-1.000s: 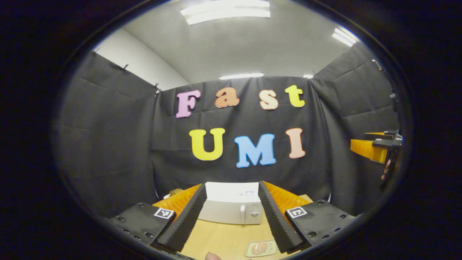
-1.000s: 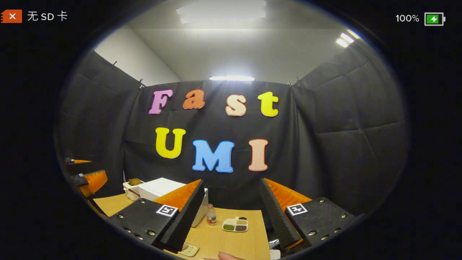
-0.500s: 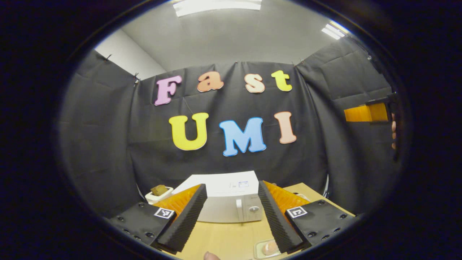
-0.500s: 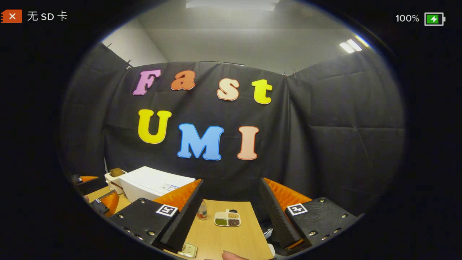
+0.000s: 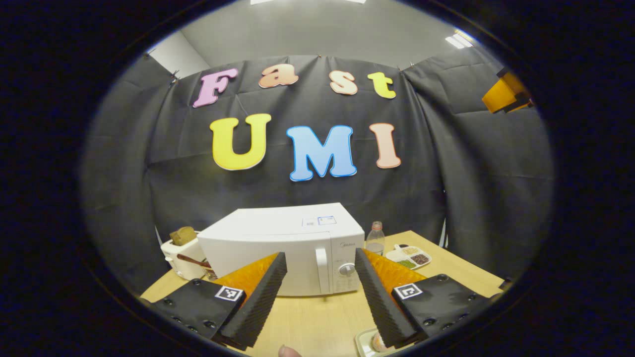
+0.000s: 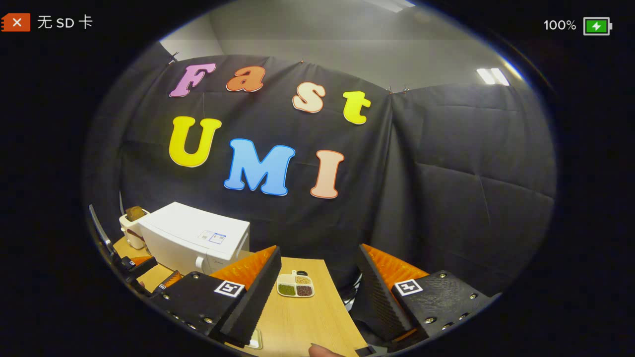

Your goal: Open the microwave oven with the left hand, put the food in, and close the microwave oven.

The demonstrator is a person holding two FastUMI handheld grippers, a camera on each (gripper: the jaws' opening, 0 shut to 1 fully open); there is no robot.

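a booth walled in black cloth pinned up at its top corners, under a grey ceiling with strip lights. pale wood table below, grain running toward the back wall.

white microwave oven toward the back of the table, door shut, upright handle and round knob on its right side. just left of it a white toaster with a brown slice standing in the slot. just right of it a small clear bottle, then a divided dish of grains – the same dish seen near the table's far edge in the right gripper view.

left gripper held above the near table, fingers spread wide with nothing between them, facing the oven door but well short of it. a small plate with the food on the table at the bottom edge, partly hidden by the gripper's right finger.

right gripper likewise spread apart and empty – over the table's right part, oven off to its left.
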